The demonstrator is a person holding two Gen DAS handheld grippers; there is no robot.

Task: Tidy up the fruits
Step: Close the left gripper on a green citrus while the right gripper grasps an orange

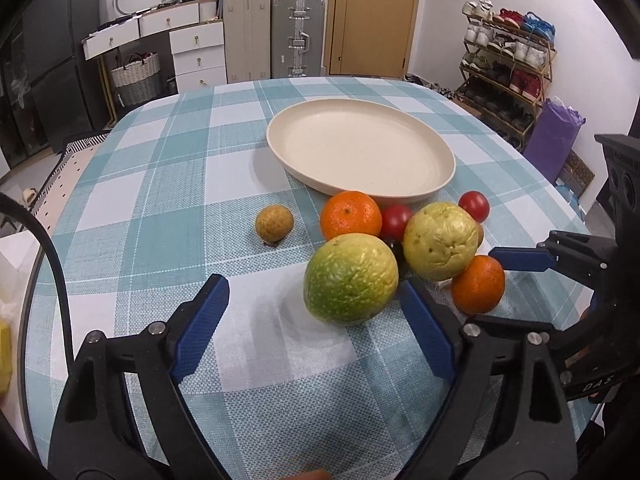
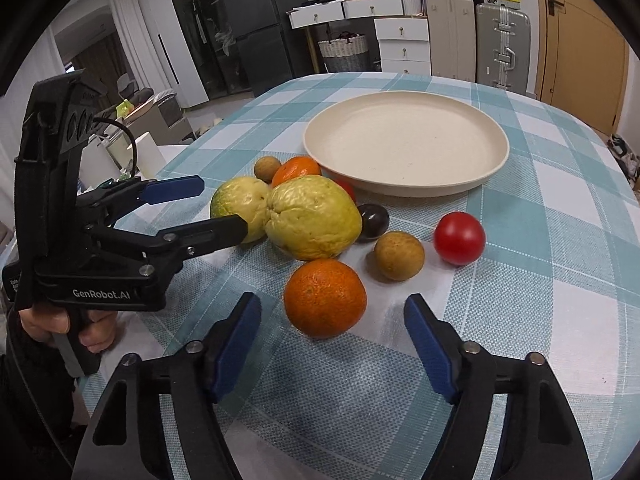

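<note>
With both jaws wide, the left gripper (image 1: 312, 300) nears the green guava (image 1: 351, 279) at frame centre while the right gripper (image 2: 332, 320) lines up on the orange (image 2: 325, 297), the plate (image 1: 420, 194) behind bare, each likely needing to advance and close.

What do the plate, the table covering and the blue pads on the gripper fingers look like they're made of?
The plate looks like matte cream plastic or fibre composite: faintly speckled, no glaze shine. The table covering seems a woven vinyl or fabric mat, its teal and white plaid showing a mesh texture. The blue pads look like ribbed rubber or soft plastic on black hard-plastic fingers.
</note>
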